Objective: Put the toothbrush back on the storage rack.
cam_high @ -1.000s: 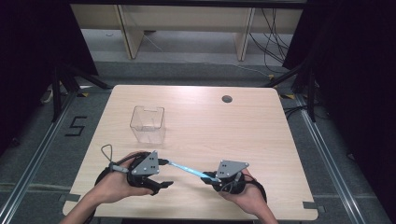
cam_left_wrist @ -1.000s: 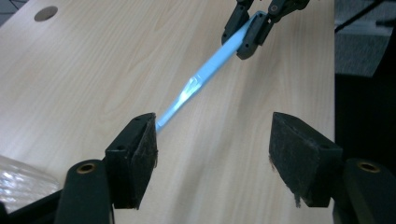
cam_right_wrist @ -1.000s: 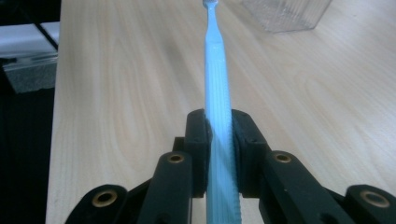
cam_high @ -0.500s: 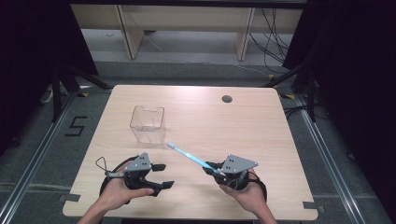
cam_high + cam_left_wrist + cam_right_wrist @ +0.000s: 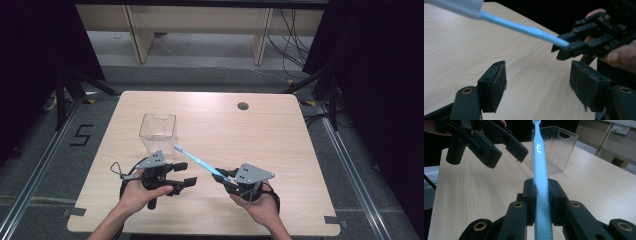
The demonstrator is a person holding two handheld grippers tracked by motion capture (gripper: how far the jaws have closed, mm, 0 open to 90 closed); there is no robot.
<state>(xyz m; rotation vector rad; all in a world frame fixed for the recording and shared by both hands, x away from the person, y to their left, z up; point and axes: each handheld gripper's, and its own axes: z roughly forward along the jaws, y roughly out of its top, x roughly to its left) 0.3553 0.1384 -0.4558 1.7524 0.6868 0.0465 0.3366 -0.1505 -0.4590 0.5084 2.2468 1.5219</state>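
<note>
The right gripper (image 5: 226,181) pinches a blue toothbrush (image 5: 199,161) by its handle, its head angled toward the clear plastic box (image 5: 158,132). The left gripper (image 5: 186,178), fingers spread and empty, sits below the shaft.

- One light-blue toothbrush (image 5: 199,161) is counted.
- One clear plastic box (image 5: 158,132) is counted.
- Two tongs are counted: the left tongs (image 5: 186,174) and the right tongs (image 5: 223,178).
- Two hands are counted, a left hand (image 5: 137,192) and a right hand (image 5: 257,207).
- One desk (image 5: 280,145) is counted, with one round hole (image 5: 243,106).
</note>
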